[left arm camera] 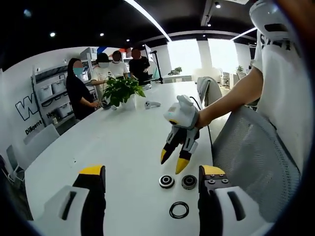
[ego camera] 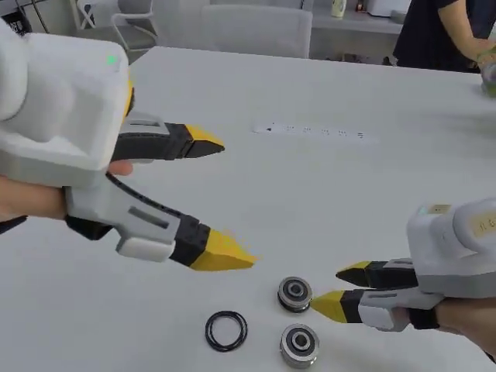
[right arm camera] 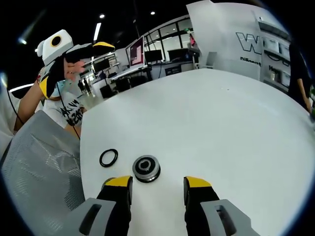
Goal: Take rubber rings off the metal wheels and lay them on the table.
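Ring (ego camera: pixel 226 330) lies free on the table (ego camera: pixel 349 194) beside two wheels, both grippers empty.
The left gripper (ego camera: pixel 221 200) hovers above, jaws spread wide. The right gripper (ego camera: pixel 332 288) is just beside the far wheel (ego camera: pixel 294 293), jaws parted around nothing. Likely best: one gripper pins that wheel while the other pinches only its rubber rim.
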Demonstrator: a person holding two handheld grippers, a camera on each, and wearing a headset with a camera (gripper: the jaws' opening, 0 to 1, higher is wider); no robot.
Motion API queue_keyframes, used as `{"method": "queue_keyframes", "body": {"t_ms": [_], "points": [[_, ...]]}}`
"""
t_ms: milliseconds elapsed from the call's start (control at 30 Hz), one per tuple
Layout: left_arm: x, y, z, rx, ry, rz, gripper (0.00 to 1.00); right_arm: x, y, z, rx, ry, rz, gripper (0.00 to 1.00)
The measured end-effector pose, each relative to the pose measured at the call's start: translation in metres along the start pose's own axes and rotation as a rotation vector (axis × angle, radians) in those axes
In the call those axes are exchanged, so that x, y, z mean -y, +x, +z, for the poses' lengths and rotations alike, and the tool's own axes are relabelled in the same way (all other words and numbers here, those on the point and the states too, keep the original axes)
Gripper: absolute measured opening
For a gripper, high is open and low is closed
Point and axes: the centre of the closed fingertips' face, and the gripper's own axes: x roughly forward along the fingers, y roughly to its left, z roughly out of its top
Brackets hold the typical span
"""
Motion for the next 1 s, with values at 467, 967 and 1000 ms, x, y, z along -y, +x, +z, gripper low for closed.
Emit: {"method": "queue_keyframes", "body": {"t_ms": [467, 967, 1000], "points": [[-0.007, 0.042, 0.006, 0.045, 0.009, -0.035, 0.68, -0.003, 0.001, -0.002, -0.007, -0.015, 0.007, 0.40], [-0.002, 0.079, -0.010, 0.112, -0.002, -0.014, 0.42, -0.010, 0.008, -0.005, -0.027, -0.037, 0.031, 0.38], [-0.001, 0.081, -0.014, 0.108, -0.003, -0.010, 0.40, -0.010, 0.009, -0.005, -0.028, -0.039, 0.033, 0.38]]}}
